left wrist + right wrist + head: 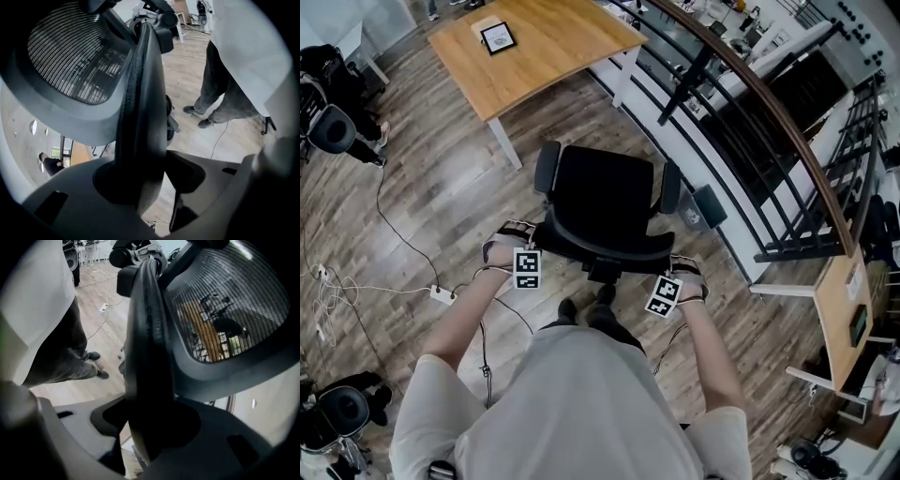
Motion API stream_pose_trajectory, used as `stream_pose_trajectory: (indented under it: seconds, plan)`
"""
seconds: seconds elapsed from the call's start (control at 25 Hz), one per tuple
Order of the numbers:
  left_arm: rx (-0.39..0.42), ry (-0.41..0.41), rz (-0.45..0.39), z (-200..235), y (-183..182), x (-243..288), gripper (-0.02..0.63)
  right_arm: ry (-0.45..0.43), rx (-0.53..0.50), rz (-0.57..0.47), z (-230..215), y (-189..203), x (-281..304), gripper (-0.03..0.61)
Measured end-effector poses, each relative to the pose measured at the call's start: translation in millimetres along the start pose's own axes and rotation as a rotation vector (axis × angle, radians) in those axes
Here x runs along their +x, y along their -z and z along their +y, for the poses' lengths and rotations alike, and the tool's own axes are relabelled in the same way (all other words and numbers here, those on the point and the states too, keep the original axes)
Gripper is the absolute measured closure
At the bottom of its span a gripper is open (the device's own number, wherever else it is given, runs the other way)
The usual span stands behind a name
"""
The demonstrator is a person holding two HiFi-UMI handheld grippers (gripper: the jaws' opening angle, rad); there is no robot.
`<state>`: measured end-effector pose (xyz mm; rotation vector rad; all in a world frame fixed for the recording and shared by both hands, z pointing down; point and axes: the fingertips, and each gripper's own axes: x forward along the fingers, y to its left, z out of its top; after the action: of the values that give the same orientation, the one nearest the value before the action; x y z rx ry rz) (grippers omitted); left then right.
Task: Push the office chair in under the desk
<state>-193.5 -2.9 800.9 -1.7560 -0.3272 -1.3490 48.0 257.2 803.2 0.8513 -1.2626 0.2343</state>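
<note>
Head view: left gripper (523,246) and right gripper (673,267) are each clamping the backrest rim of the black mesh-backed office chair (605,202). They should be pushing evenly toward the light wooden desk (548,52) at eleven o'clock.

Bright, even light fills the head view. The grey-brown plank floor (441,178) has a soft sheen at centre left, and the light wooden desk (544,52) looks slightly washed out at the top. The black office chair (605,202) is a dark mass with little detail. Wide-angle distortion bows the curved wooden handrail (769,103) at right. Both gripper views have black corners. The chair frame up close is soft and murky, while its black mesh backrest (75,56) is backlit.
</note>
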Motion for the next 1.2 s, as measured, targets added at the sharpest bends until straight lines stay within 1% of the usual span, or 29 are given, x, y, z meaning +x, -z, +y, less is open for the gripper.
stream_pose_trajectory:
  seconds: [0.04,0.12,0.2,0.24,0.28,0.4,0.84,1.2]
  plan:
    - [0.005,-0.011,0.004,2.2,-0.1,1.7,0.438,0.009,-0.003,-0.001,-1.4,0.3,1.0,0.399]
    - [0.013,-0.027,0.003,7.2,-0.5,2.6,0.510,0.025,-0.003,-0.010,-4.6,0.0,1.5,0.407]
    - [0.010,-0.027,0.001,7.8,-1.4,2.7,0.514,0.050,-0.006,-0.018,-8.3,-0.1,2.4,0.444]
    - [0.006,-0.029,0.002,7.1,-2.4,3.1,0.515,0.063,-0.008,-0.020,-9.9,0.6,3.0,0.484]
    - [0.000,-0.033,0.004,6.6,-3.8,3.7,0.515,0.071,-0.009,-0.022,-10.7,1.8,3.6,0.495]
    - [-0.015,-0.052,0.006,8.4,-8.0,4.3,0.515,0.075,-0.014,-0.028,-11.6,5.8,5.4,0.497]
    - [-0.073,-0.073,0.009,13.2,-15.3,7.8,0.515,0.072,-0.042,-0.066,-24.4,11.1,13.1,0.499]
    - [-0.127,-0.084,0.041,33.6,-11.1,18.6,0.515,0.098,-0.068,-0.097,-61.6,9.2,28.1,0.499]
